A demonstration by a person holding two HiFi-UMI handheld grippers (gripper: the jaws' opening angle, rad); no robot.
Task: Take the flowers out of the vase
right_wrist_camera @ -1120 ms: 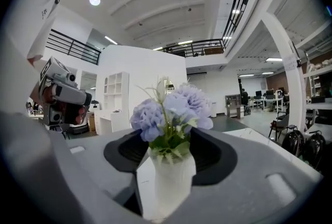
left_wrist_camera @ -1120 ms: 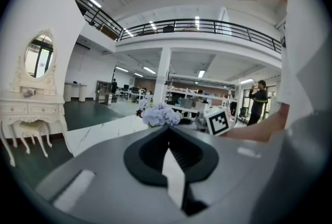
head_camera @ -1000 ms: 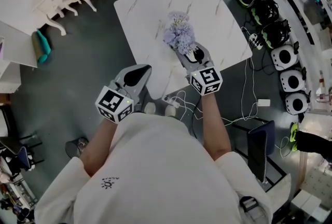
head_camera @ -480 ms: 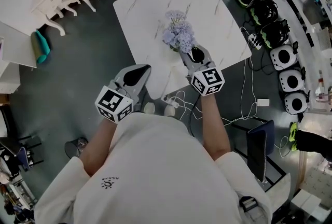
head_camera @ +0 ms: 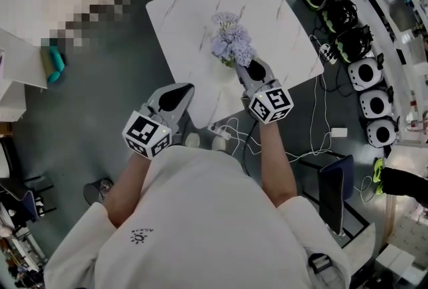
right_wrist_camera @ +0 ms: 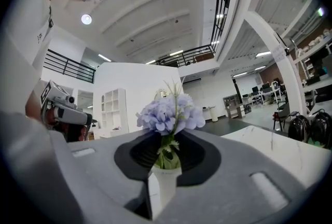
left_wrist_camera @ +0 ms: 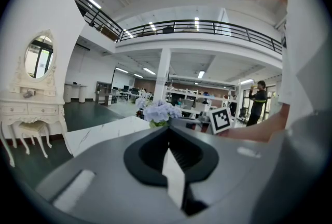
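Head view: right gripper (head_camera: 248,71) jaws just narrowed, clamping flowers (head_camera: 231,44); left gripper (head_camera: 179,92) jaws together.

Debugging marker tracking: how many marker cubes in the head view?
2. One marker cube on the left gripper, off the marble table's near edge; the other on the right gripper, jaws just closing on the white vase. None seem hidden.

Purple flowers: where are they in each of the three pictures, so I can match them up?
Head view: flowers above the middle, on the white marble table.
Left gripper view: small, at the centre, on that table.
Right gripper view: big, dead centre, sticking out of the white vase.
Shared landmark: the marble table, in all three.
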